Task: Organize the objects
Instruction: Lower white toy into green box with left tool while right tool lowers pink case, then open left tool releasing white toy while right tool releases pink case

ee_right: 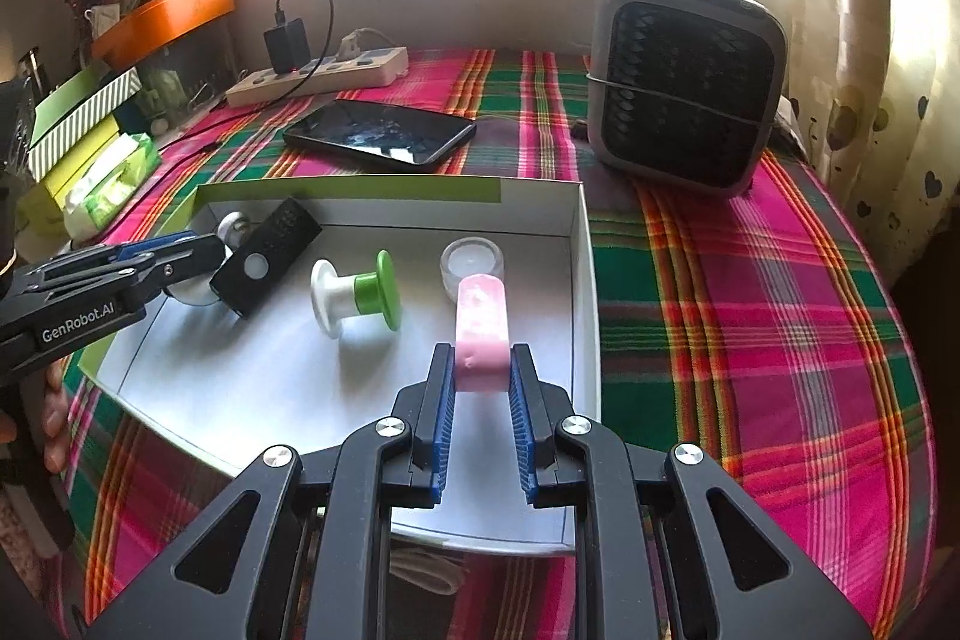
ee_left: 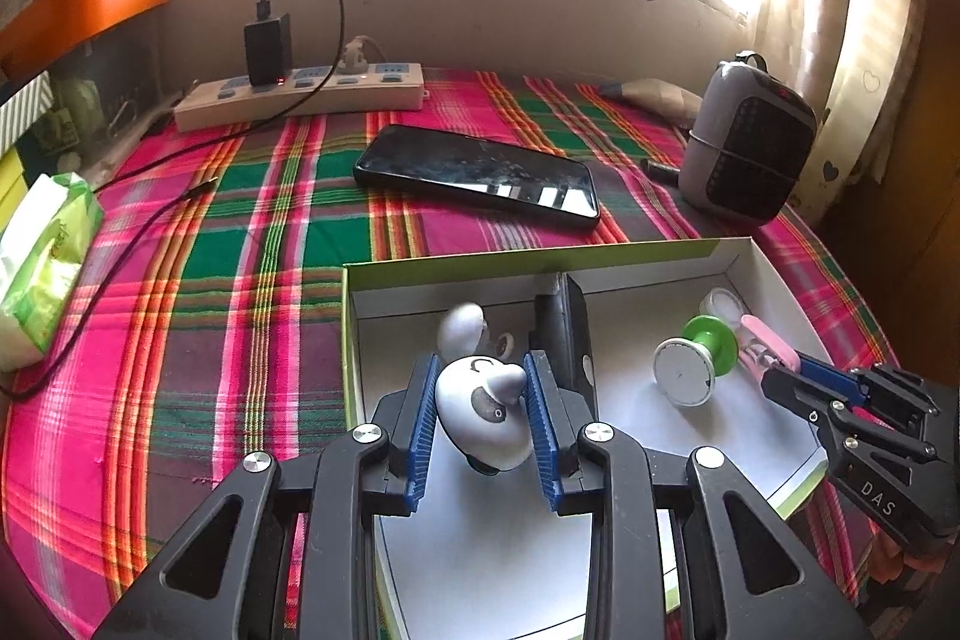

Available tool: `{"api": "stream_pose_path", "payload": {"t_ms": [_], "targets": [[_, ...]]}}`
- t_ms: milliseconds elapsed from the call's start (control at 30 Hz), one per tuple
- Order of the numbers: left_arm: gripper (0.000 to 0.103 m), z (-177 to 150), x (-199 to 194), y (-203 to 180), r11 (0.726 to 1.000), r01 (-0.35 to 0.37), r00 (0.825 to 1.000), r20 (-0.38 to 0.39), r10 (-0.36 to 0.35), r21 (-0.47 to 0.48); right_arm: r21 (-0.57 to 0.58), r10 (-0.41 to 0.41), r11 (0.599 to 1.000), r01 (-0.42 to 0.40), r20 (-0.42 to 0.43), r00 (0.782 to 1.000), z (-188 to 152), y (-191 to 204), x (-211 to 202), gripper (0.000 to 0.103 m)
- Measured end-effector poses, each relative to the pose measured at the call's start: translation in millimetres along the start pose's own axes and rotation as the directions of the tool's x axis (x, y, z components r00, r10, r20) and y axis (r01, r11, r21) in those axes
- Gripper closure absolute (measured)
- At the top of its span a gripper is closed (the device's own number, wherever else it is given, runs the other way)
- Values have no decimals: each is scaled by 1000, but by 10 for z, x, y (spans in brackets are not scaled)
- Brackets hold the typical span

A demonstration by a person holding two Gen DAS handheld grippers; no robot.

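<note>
Box nearly filled, two items in our claws

We hold both claws over the white box (ee_right: 585,244). Our left gripper (ee_left: 480,388) clamps a white panda toy (ee_left: 480,412) above the box's left side; our right gripper (ee_right: 480,370) is closed on a pink case (ee_right: 480,334) near its right wall. Inside the box lie a spool (ee_right: 354,298), a black remote (ee_right: 264,262) and a small jar (ee_right: 471,265). Outside it, behind, remains a phone (ee_right: 378,136). The case's long axis points away from us, toward the box's far wall.
</note>
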State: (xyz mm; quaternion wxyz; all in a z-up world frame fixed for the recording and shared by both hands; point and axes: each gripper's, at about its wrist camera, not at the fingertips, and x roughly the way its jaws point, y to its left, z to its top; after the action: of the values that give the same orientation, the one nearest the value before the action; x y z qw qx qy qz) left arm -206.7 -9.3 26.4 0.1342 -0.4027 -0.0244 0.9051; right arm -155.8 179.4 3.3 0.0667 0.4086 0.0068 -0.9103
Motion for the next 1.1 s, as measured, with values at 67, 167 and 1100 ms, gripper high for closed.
{"api": "stream_pose_path", "payload": {"t_ms": [67, 167, 1100], "targets": [[76, -2, 2, -2, 1000, -1, 1000, 0, 1, 1, -3, -3, 1000, 3, 1, 1000, -2, 5, -1, 84], [76, 0, 7, -18, 1000, -7, 1000, 0, 7, 8, -2, 1, 1000, -1, 2, 1000, 1, -6, 0, 84], [65, -37, -50, 0, 1000, -19, 1000, -2, 19, -6, 4, 1, 1000, -1, 20, 1000, 9, 4, -74, 68]]}}
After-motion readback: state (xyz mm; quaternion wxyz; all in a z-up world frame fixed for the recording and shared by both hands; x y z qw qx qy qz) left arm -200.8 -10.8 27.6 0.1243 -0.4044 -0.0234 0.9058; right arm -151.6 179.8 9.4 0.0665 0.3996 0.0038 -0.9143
